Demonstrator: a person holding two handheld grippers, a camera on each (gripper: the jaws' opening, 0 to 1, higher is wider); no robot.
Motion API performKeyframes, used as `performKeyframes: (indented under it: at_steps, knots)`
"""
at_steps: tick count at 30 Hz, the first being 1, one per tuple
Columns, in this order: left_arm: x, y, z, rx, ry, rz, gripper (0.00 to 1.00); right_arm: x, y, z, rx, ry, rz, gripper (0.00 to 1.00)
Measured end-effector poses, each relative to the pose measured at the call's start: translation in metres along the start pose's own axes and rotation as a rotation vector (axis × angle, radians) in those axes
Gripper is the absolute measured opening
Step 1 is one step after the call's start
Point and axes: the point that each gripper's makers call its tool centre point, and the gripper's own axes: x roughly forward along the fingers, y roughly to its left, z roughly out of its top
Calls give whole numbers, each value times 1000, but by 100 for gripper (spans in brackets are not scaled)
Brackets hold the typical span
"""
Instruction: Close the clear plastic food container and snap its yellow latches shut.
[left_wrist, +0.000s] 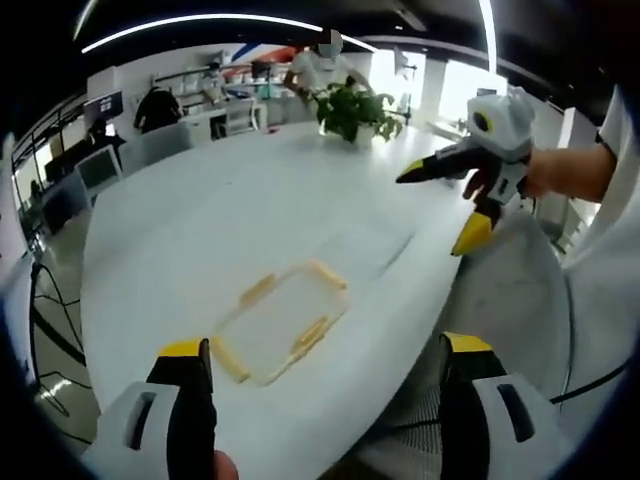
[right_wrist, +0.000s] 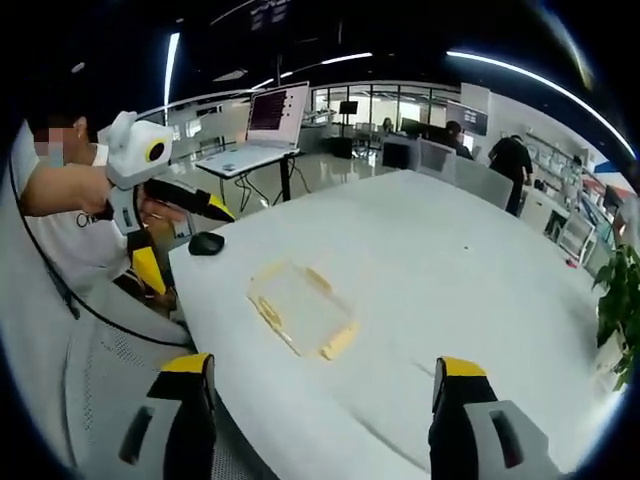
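Gaping wide, both tongs (left_wrist: 325, 365) (right_wrist: 325, 375) hover off the container (left_wrist: 283, 322)

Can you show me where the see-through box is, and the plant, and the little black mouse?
clear container (left_wrist: 283, 322): left gripper view, on its see-through middle.
plant (left_wrist: 352, 108): left gripper view, on its leaves.
black mouse (right_wrist: 206, 243): right gripper view, on its top.

No text, label, brand, number or sign can be read in either view; faint marks are seen on a person's white shirt (right_wrist: 75, 235) and on a laptop screen (right_wrist: 277, 110), but they are too blurred to be made out.
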Motion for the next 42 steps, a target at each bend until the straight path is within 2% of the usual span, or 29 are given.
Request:
performKeyframes:
  at_steps: [5,14,18,22,24,33,42]
  knots:
    - [1,6,0,38,9,-15,89,5,-6,1,-12,14,14,86]
    - [6,10,-3,116,44,-72,91,15,-14,4,-32,19,39,86]
    - [9,13,-6,112,46,-98,91,21,-18,4,-66,34,43,86]
    - [13,21,-8,119,54,-91,91,24,-20,2,-106,78,55,85]
    - [14,26,-8,124,57,-92,91,28,-21,6,-150,79,61,85]
    - [16,41,-9,149,69,-105,89,43,-18,22,-190,68,94,85]
    - [21,50,-11,198,94,-116,88,56,-16,16,-220,87,116,84]
